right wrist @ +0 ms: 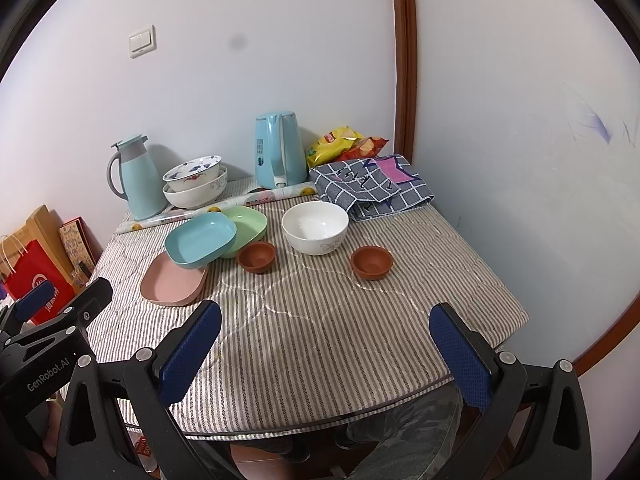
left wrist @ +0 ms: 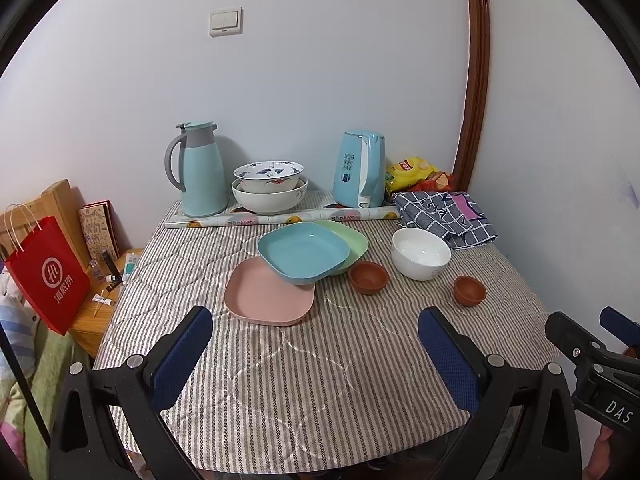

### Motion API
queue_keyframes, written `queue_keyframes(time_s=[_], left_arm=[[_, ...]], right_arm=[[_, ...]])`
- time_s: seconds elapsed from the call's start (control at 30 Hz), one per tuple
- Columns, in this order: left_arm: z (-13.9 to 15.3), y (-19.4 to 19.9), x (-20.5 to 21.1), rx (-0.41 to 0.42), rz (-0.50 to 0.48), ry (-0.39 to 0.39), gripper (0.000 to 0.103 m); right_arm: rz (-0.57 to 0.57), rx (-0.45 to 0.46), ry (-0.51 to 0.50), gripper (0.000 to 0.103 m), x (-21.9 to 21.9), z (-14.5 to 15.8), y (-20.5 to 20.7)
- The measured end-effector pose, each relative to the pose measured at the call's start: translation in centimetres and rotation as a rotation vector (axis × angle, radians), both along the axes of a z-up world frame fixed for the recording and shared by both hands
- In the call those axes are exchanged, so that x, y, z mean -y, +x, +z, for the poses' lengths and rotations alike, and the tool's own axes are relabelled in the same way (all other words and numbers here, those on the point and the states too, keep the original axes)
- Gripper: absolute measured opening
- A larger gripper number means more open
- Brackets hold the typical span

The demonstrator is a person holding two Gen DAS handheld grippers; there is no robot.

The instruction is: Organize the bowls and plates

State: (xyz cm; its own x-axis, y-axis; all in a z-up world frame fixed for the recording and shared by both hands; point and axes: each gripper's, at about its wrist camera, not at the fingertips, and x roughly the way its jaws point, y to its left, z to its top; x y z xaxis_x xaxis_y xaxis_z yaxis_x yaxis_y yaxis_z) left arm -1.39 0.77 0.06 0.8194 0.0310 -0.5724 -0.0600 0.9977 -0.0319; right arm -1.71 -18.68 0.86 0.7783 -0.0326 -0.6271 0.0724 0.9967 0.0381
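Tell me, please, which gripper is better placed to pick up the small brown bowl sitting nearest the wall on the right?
Probably the right gripper: that brown bowl lies almost straight ahead of its open jaws, while it sits far right of the left gripper.

The table cloth (left wrist: pixel 320 368) has thin grey and white stripes. In the middle of the frame sit three plates: a blue plate (left wrist: pixel 302 253), a green plate (left wrist: pixel 352 240) and a pink plate (left wrist: pixel 266 300). To the right is a plain white bowl (left wrist: pixel 420 254) with a small grey swirl near its bottom. Two little bowls (left wrist: pixel 368 277) (left wrist: pixel 469 290) are brown like clay. At the back, a white bowl with blue and red pictures (left wrist: pixel 268 175) sits in a bigger white bowl (left wrist: pixel 269 199). The jug (left wrist: pixel 198 170) is light blue with a grey handle. The kettle (left wrist: pixel 360 170) is light blue and white. The folded cloth (left wrist: pixel 444 216) is dark blue with white squares. The bag (left wrist: pixel 46 272) at the left edge is red. Both grippers (left wrist: pixel 316 356) (right wrist: pixel 326 356) are black with dark blue pads.
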Motion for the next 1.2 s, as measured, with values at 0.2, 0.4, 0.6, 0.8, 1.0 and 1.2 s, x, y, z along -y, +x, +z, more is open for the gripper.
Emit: queue_keyframes(time_s=[0.2, 0.4, 0.6, 0.8, 1.0, 1.2], left_arm=[[0.2, 0.1, 0.1, 0.004, -0.003, 0.006, 0.103], [0.7, 0.5, 0.3, 0.009, -0.005, 0.010, 0.103], [1.1, 1.4, 0.1, 0.004, 0.002, 0.008, 0.103], [0.6, 3.1, -0.3, -0.028, 0.006, 0.018, 0.103], [1.0, 4.9, -1.5, -0.037, 0.014, 0.010, 0.103], [-0.1, 7.4, -2.5, -0.064, 0.012, -0.050, 0.103]], right_arm=[[-0.002, -0.001, -0.002, 0.103, 0.0, 0.0, 0.0], [-0.004, 0.000, 0.007, 0.103, 0.2, 0.1, 0.1], [-0.002, 0.013, 0.008, 0.103, 0.3, 0.1, 0.5], [-0.014, -0.001, -0.021, 0.103, -0.1, -0.4, 1.7], [0.005, -0.011, -0.018, 0.103, -0.8, -0.4, 3.3], [0.043, -0.022, -0.048, 0.103, -1.6, -0.7, 4.4]])
